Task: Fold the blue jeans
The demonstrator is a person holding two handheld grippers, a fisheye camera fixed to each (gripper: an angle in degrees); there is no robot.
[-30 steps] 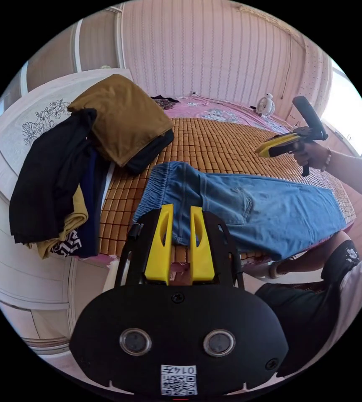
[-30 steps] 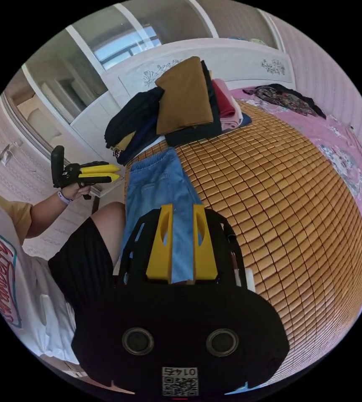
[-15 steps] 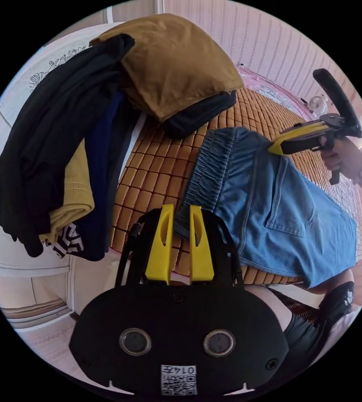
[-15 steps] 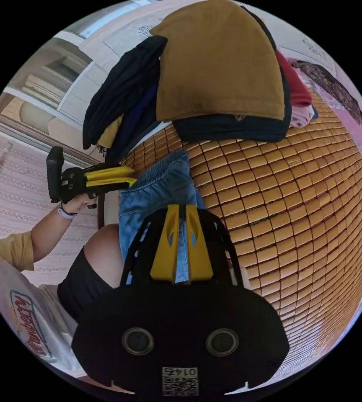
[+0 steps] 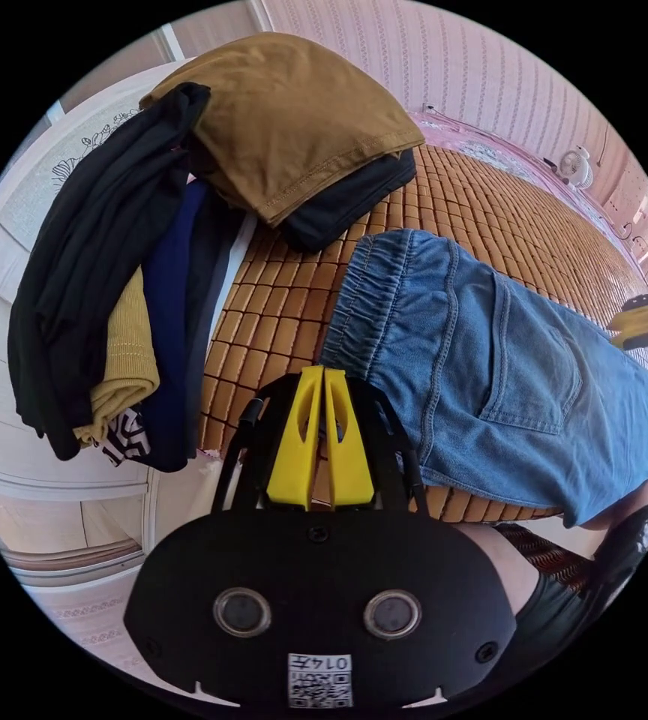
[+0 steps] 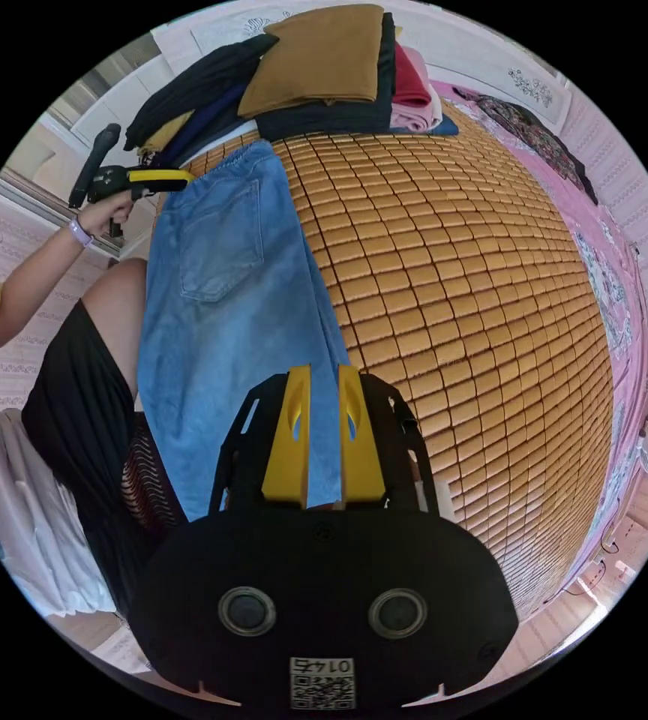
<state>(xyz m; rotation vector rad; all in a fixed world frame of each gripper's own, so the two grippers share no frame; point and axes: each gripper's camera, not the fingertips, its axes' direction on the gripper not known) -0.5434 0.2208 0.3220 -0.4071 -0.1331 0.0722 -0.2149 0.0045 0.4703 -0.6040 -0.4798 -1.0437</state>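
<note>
The left tool was clenched at the waistband corner of the blue jeans at frame centre; the right tool hovered released over the leg.

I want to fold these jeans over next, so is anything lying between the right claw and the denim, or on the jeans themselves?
Nothing visible does. The right claw hangs open right over the blue jeans' leg end. The clothes pile lies beyond the waistband, off the denim. The left claw is closed at the waistband corner.
</note>
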